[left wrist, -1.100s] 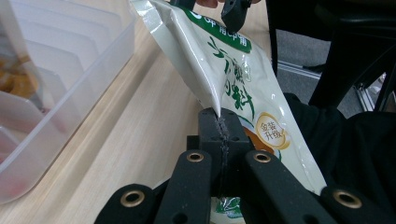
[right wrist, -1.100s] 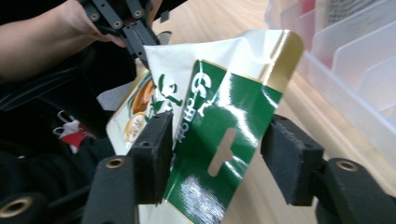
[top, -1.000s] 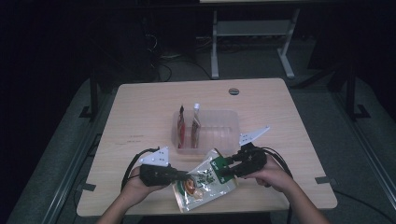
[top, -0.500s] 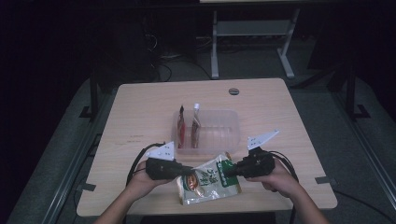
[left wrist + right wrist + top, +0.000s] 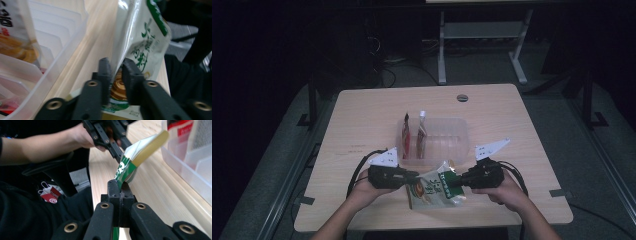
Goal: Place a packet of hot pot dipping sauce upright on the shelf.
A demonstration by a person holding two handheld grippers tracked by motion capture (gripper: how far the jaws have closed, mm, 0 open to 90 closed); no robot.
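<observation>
1. In the high view, a green-and-white snack pouch [image 5: 435, 187] is held between the two grippers just above the near edge of the table [image 5: 362, 110], in front of a clear plastic bin [image 5: 447, 137] in which two other packets [image 5: 413, 135] stand upright in slots. The left gripper [image 5: 412, 176] is at the pouch's left edge and the right gripper [image 5: 457, 181] at its right edge. A light, limp foil bag is judged from the way it sags between them.

2. In the left gripper view, the fingers [image 5: 130, 75] are seen slightly parted around the pouch's lower edge [image 5: 140, 50]; they have just been opening, and whether the pads press on the film cannot be told. The glossy film is likely slippery, so a flat sealed edge is the better place for a hold.

3. In the right gripper view, the fingers [image 5: 113, 187] are pressed together, having just been closing, and a corner of the pouch [image 5: 125, 170] is pinched between them. The free top seal [image 5: 150, 147] is seen bending upward, so the bag is soft and would fold if carried by one corner; the contents are probably crushable, and only the seams should be squeezed.
</observation>
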